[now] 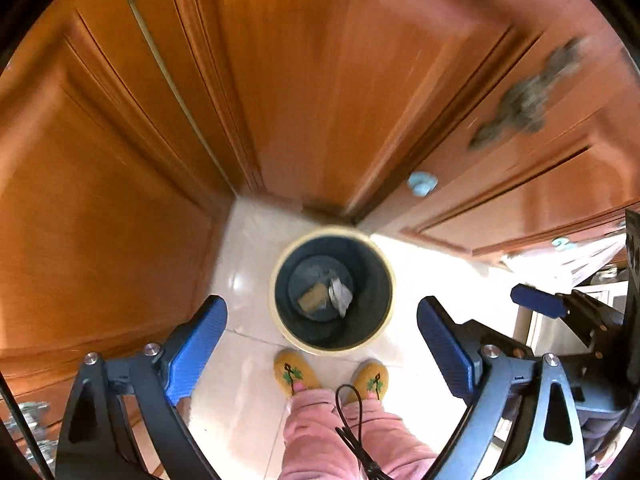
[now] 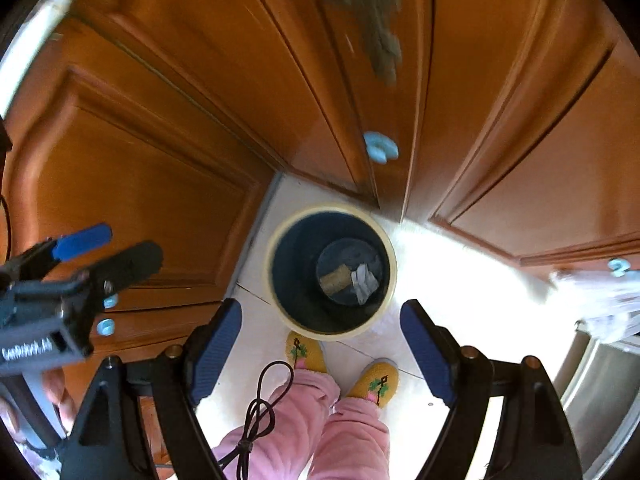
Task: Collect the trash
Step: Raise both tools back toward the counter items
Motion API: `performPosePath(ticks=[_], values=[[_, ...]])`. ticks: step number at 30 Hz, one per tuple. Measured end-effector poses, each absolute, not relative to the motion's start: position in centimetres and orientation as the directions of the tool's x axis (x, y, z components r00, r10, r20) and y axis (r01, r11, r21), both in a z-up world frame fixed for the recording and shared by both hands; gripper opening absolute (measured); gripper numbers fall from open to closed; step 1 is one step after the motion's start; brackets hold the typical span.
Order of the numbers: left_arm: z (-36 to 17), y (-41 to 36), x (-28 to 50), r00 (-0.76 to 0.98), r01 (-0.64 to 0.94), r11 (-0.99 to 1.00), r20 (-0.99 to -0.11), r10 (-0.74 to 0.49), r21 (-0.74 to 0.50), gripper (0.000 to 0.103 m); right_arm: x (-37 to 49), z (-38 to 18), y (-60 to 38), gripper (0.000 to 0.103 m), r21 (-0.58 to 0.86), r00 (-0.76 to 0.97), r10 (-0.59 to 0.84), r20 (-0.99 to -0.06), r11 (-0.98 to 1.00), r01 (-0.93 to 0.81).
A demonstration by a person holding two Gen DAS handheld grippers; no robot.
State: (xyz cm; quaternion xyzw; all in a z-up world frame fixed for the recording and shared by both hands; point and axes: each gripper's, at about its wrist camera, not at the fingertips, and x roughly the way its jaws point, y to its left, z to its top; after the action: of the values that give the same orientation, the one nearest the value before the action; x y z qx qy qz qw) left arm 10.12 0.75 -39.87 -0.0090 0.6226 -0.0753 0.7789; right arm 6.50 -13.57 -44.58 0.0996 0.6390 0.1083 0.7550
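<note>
Both tools are hanging above the trash bin (image 1: 334,290), pointing steeply down at it. The left hand-held gripper (image 1: 322,348) is standing wide with nothing between its blue pads, and the right hand-held gripper (image 2: 320,344) is gaping just as wide and just as empty. I would judge the drop into the bin to be done, so the thing to get right now is lifting clear straight above the rim, keeping the dangling black cable (image 2: 260,404) out of the bin's mouth (it is swinging near the person's pink trousers (image 2: 316,428)). Inside the bin, on its dark bottom, a brownish cardboard-like piece (image 1: 312,300) is lying touching a crumpled grey-white scrap (image 1: 340,292). The bin itself is standing on the pale floor (image 1: 240,360), close to the corner of the wooden cabinets (image 1: 312,100), just beyond the yellow slippers (image 1: 294,372)
</note>
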Motion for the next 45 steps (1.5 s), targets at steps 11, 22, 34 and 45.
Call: performPosePath(ticks=[11, 22, 34, 45], values=[[-19.6, 0.5, 9.4, 0.419, 0.184, 0.981, -0.898, -0.133, -0.059, 0.095, 5.4, -25.4, -14.3, 0.082, 0.285, 0.384, 0.308, -0.871, 0.951, -0.115], [-4.6, 1.1, 10.7, 0.660, 0.206, 0.978, -0.743, -0.111, 0.037, 0.095, 6.9, -10.1, -16.1, 0.082, 0.282, 0.625, 0.308, -0.718, 0.949, -0.144], [2.3, 2.0, 16.1, 0.746, 0.244, 0.968, -0.649, -0.152, 0.053, 0.096, 12.0, -1.4, -16.9, 0.082, 0.194, 0.722, 0.221, -0.656, 0.974, -0.121], [-1.0, 1.7, 26.4, 0.717, 0.137, 0.982, -0.697, -0.008, 0.130, 0.096, 22.1, -2.5, -18.7, 0.082, 0.137, 0.642, 0.213, -0.736, 0.976, -0.167]])
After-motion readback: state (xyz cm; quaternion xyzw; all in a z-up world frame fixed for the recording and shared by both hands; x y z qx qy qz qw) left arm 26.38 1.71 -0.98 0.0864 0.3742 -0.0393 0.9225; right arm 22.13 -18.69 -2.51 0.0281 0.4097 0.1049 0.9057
